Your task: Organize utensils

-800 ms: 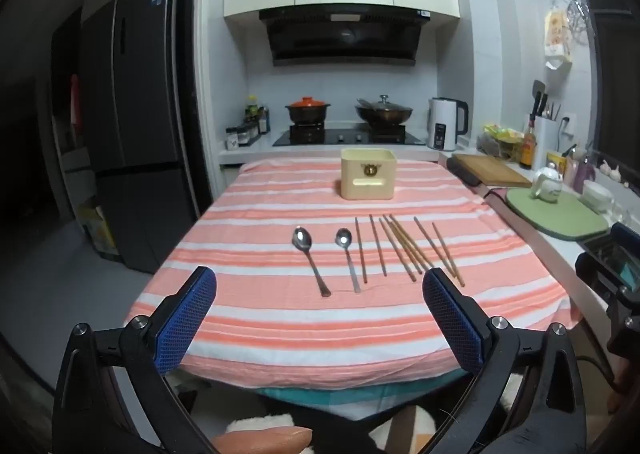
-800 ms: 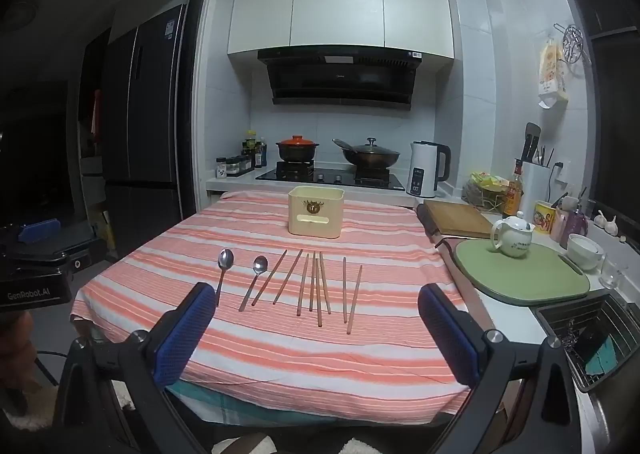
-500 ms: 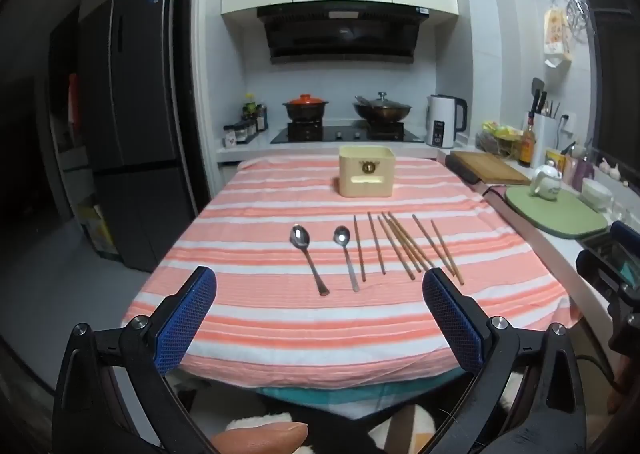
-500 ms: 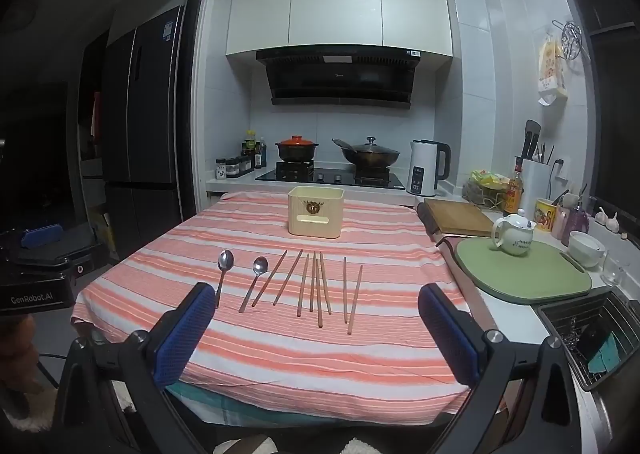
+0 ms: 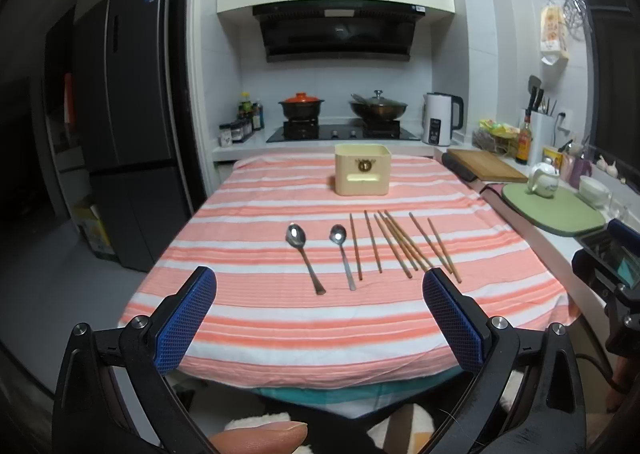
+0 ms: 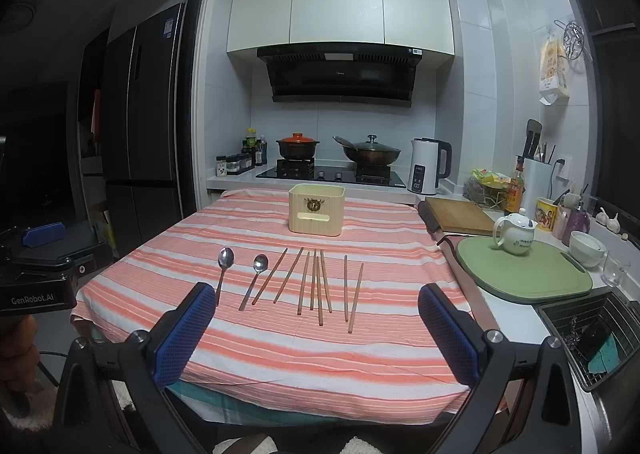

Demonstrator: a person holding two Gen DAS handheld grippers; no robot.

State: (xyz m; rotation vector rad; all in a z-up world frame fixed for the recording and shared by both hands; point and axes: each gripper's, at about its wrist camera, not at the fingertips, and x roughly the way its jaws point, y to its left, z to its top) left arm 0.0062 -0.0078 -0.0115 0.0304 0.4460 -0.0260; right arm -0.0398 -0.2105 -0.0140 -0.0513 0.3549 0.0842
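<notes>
Hovering short of the striped table (image 5: pixel 280 318), left gripper (image 5: pixel 320 314) and right gripper (image 6: pixel 316 318) both gape wide, empty. Two spoons (image 5: pixel 306 256) and wooden chopsticks (image 5: pixel 400 246) lie at twelve o'clock, cream holder box (image 5: pixel 362 170) beyond them.

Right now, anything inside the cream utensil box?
Cannot tell. The cream utensil box stands open-topped on the striped tablecloth, but only its rim and front wall show; the interior is hidden.

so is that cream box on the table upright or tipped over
Upright: the cream box stands on its base on the striped tablecloth, open rim on top. Its contents cannot be seen.
</notes>
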